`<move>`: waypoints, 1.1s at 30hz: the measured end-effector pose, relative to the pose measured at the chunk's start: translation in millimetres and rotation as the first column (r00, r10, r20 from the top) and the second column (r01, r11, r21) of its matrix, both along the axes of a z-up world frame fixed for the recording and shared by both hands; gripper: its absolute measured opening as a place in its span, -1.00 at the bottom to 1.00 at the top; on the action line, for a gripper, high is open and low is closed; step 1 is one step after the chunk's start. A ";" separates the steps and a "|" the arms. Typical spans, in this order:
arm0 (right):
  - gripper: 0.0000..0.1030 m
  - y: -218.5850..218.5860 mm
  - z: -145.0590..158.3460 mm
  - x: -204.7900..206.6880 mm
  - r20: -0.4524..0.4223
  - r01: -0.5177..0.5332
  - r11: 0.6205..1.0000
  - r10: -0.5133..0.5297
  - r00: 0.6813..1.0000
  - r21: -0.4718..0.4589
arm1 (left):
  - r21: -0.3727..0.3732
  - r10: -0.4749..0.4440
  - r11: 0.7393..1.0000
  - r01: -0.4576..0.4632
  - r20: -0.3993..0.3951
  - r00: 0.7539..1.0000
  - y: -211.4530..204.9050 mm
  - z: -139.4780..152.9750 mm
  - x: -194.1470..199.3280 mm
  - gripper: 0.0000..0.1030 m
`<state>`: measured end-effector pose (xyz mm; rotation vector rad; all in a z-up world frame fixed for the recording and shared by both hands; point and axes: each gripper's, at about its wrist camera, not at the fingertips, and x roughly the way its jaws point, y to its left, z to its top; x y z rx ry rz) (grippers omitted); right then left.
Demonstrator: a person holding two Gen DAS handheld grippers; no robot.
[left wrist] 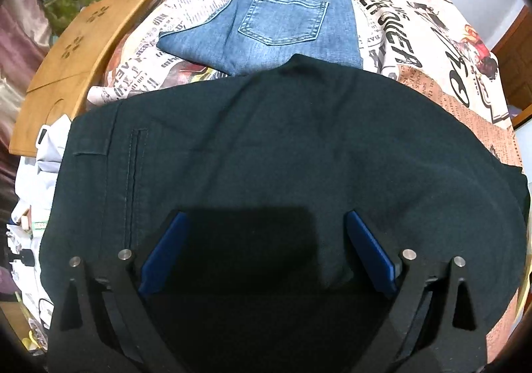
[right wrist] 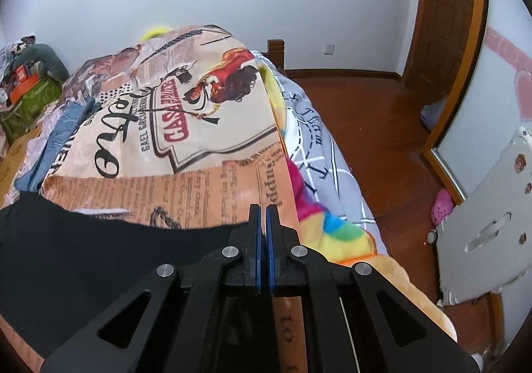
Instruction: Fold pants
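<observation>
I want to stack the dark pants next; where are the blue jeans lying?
In the left wrist view, the blue jeans lie folded on the printed bedspread, just beyond the black pants, right of the wooden board.

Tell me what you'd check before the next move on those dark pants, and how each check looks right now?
1. Left claw open: ok, fingers wide apart over the dark pants.
2. Right claw shut: ok. Whether it pinches the pants: cannot tell.
3. Pants lying flat: ok, only slight wrinkles.
4. Pants clear of the jeans: not ok, their far edge overlaps the jeans.
5. Room on the bedspread to the right: ok.
</observation>
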<state>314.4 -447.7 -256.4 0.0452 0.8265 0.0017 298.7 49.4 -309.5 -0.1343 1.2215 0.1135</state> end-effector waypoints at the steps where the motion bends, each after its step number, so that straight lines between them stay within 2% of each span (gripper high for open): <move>1: -0.95 0.3 -4.3 5.0 -0.023 0.002 1.000 -0.002 1.000 0.002 | 0.001 0.001 1.000 -0.001 -0.001 1.000 -0.1 0.1 -0.4 0.90; 6: -0.90 -3.8 -19.3 0.4 -0.112 0.027 0.991 -0.012 0.994 0.131 | 0.011 -0.011 1.000 0.011 -0.008 1.000 -0.1 2.2 -1.5 0.90; 9: -0.64 -3.7 -21.0 -13.8 -0.136 0.035 0.990 -0.017 0.991 0.134 | 0.040 -0.036 0.999 0.036 -0.013 0.999 -5.4 6.4 -1.0 0.89; 11: -0.32 -4.2 -16.7 -27.0 -0.126 0.026 0.991 -0.009 0.992 0.131 | 0.079 -0.068 0.994 0.069 -0.011 0.998 -14.1 10.3 0.6 0.89; 13: -0.13 -5.6 -11.7 -40.7 -0.116 0.019 0.990 -0.003 0.993 0.140 | 0.115 -0.100 0.988 0.100 -0.008 0.995 -24.7 14.5 4.3 0.89; 17: 0.09 -7.0 -4.7 -70.7 -0.122 0.016 0.985 0.006 0.992 0.173 | 0.084 -0.157 0.984 0.156 0.003 0.988 -48.7 23.6 14.6 0.89; 21: 0.16 -8.1 -5.0 -97.2 -0.145 0.025 0.973 0.009 0.989 0.231 | -0.011 -0.264 0.964 0.264 -0.014 0.964 -87.9 22.2 25.2 0.90; 25: 0.21 -3.1 -12.1 -119.8 -0.184 0.038 0.960 0.014 0.983 0.276 | -0.076 -0.311 0.949 0.307 -0.038 0.950 -120.2 15.5 34.2 0.91; 26: 0.21 -1.3 -14.8 -124.2 -0.194 0.041 0.956 0.017 0.981 0.291 | -0.091 -0.320 0.945 0.315 -0.047 0.946 -125.7 14.1 36.0 0.97; 33: 0.22 2.6 -34.0 -142.1 -0.233 0.093 0.901 0.009 0.972 0.424 | -0.021 -0.392 0.920 0.392 -0.029 0.919 -156.5 15.3 23.2 0.99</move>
